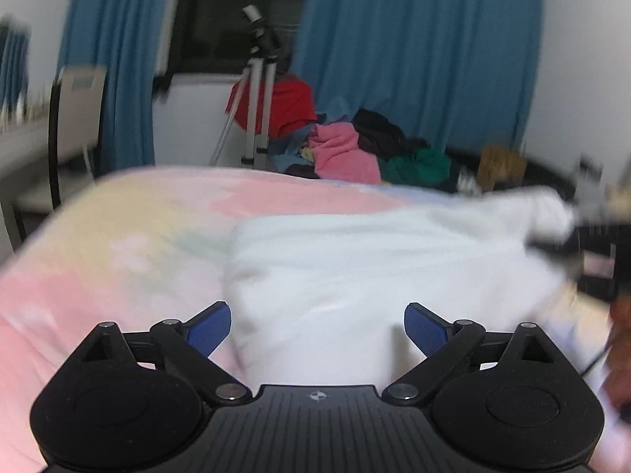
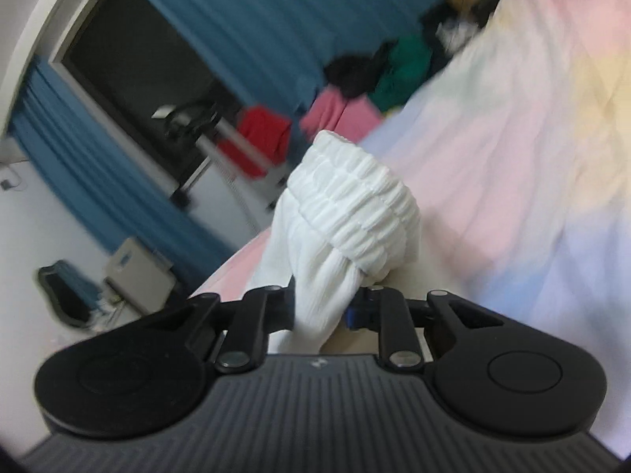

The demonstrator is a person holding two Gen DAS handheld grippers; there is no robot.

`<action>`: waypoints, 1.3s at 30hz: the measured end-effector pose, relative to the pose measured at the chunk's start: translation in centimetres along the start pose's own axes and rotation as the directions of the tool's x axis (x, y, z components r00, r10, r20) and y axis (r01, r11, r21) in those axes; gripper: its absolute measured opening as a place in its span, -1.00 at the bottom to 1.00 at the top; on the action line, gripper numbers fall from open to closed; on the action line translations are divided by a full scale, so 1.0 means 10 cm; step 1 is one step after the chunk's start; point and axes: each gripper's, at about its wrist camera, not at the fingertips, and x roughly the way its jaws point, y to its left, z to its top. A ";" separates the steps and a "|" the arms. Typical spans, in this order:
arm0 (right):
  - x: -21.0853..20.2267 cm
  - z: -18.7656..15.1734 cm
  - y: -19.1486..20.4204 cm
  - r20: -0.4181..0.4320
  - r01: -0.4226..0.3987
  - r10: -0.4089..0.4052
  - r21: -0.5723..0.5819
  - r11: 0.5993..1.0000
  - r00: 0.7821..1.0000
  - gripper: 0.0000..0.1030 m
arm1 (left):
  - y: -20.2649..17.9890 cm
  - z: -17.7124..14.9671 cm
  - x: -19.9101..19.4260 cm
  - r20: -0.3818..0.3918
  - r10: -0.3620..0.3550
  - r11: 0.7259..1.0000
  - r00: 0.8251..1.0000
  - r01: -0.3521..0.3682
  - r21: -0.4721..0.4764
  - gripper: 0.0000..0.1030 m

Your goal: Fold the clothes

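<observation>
white garment (image 2: 347,213), ribbed elastic band. bedsheet (image 1: 118,236) pastel patchwork: pink, yellow, pale blue. curtains (image 1: 414,59) teal blue. clothes pile (image 1: 355,146): red, pink, black, green. gripper pads (image 1: 426,331) blue on black bodies.

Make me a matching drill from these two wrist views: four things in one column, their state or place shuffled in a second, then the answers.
Things:
1. left hand-held gripper
2. right hand-held gripper
3. white garment
4. pile of clothes

States or places:
A. heaped beyond the far edge of the bed
B. open, holding nothing
C. spread on the pastel bedcover
D. shut on white fabric near a gathered band

Pairs: 1-B, 2-D, 3-C, 4-A
</observation>
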 end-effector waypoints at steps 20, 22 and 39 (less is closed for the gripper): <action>0.53 -0.17 -0.48 -0.245 0.074 -0.049 0.096 0.993 0.968 0.67 | 1.16 -0.20 0.65 -0.208 -0.325 0.814 0.923 0.161 -0.557 0.86; 0.46 -0.17 -0.41 -0.246 0.060 -0.041 0.068 0.996 0.968 0.43 | 1.23 -0.22 0.65 -0.200 -0.353 0.795 0.914 0.181 -0.579 0.58; -0.56 0.68 0.00 -0.003 0.002 -0.002 0.073 0.997 1.000 -0.22 | 0.62 0.46 -0.13 -0.005 -0.441 0.823 0.898 0.402 -0.401 -0.64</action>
